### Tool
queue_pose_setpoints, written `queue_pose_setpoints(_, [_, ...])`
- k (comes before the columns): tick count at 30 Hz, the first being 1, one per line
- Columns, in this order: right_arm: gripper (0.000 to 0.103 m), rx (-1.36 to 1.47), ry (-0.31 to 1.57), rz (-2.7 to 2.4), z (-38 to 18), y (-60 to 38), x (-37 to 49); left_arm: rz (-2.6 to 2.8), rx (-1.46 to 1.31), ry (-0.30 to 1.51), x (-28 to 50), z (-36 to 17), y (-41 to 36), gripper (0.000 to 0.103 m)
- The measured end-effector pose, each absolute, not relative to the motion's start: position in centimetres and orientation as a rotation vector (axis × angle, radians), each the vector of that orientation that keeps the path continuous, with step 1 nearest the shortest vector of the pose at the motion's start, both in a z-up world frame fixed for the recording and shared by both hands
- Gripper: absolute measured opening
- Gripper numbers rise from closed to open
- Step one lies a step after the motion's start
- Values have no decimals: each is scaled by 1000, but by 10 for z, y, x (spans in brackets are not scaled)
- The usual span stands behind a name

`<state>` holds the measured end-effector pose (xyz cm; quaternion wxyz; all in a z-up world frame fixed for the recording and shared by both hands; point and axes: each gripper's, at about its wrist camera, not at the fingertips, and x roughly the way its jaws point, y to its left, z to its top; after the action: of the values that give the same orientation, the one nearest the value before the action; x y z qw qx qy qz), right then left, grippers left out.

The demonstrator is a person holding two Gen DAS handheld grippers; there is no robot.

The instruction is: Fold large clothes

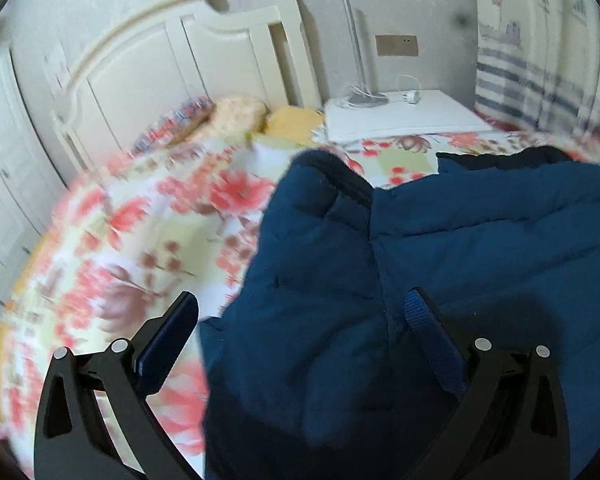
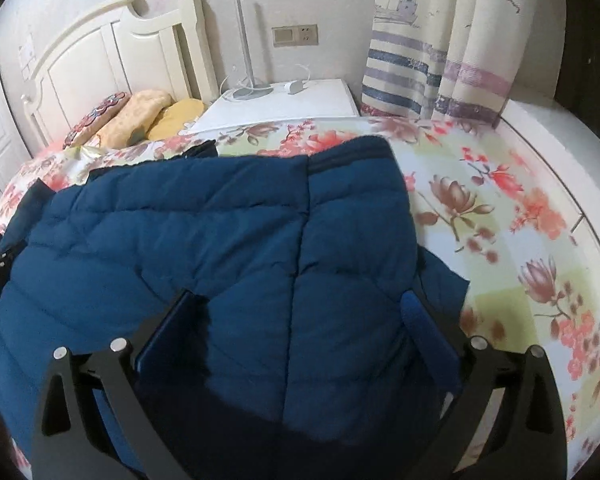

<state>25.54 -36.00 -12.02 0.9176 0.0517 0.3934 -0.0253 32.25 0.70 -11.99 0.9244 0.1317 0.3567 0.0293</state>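
From the left wrist view, the left hand-held gripper [image 1: 300, 320] has its jaws spread wide with nothing pinched; the blue padded jacket [image 1: 440, 248] lies on the bed [image 1: 132, 248] directly below and ahead of it, filling the space between the fingers and running off to the right. The jacket's near left edge falls just inside the left finger, and a folded-in sleeve with a dark cuff [image 1: 332, 176] points away ahead. Beyond it sit the pillows [image 1: 240, 114], the white headboard [image 1: 148, 64] and a nightstand [image 1: 400, 114]; none of these blocks the way. From the right wrist view, the right hand-held gripper [image 2: 300, 316] is likewise spread and empty, hovering over the jacket [image 2: 204, 240], whose long side runs left to right across the flowered bedspread [image 2: 512, 216]. A seam runs away from between the fingers, and the jacket's right edge lies just outside the right finger, so this gripper looks nearer that side. The curtain [image 2: 440, 52] hangs well apart, clear of any move.
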Motion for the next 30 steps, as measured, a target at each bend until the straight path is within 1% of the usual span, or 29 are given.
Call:
queue_pose_setpoints(4, [100,19,712,-27,-86,-327,220,-29,175,666,269,-84,-10,99])
queue_pose_setpoints(6, [100,-35,703,-4,-76,-299,205,-60,166,664,249,-80,-27,99])
queue_pose_setpoints(8, [100,-41,735,75,-82,-278,203,-68,203,681,235,-90,-49,99])
queue_pose_setpoints(10, [100,-88,795,124,-102,-260,208,-23,268,725,234,-114,-66,99])
queue_pose_setpoints(11, [100,-111,804,111,-113,-256,211,-16,259,719,235,-121,-67,99])
queue_pose_setpoints(13, [101,-78,783,128,-122,-260,212,-33,189,739,235,-126,-56,99])
queue_pose_setpoints(16, [100,-84,822,103,-116,-267,210,-39,180,773,236,-125,-44,99])
queue_pose_setpoints(20, [100,-33,775,15,-101,-302,186,68,124,736,213,-114,-3,99])
queue_pose_setpoints(23, [100,37,821,-39,-118,-343,181,106,83,769,209,-126,33,99])
queue_pose_setpoints(24, [100,101,831,-9,-127,-355,181,72,45,781,209,-130,41,99])
queue_pose_setpoints(26, [101,157,820,22,-139,-362,180,55,11,793,210,-135,45,99])
queue_pose_setpoints(30, [101,126,833,-7,-141,-355,183,106,74,774,213,-139,32,99])
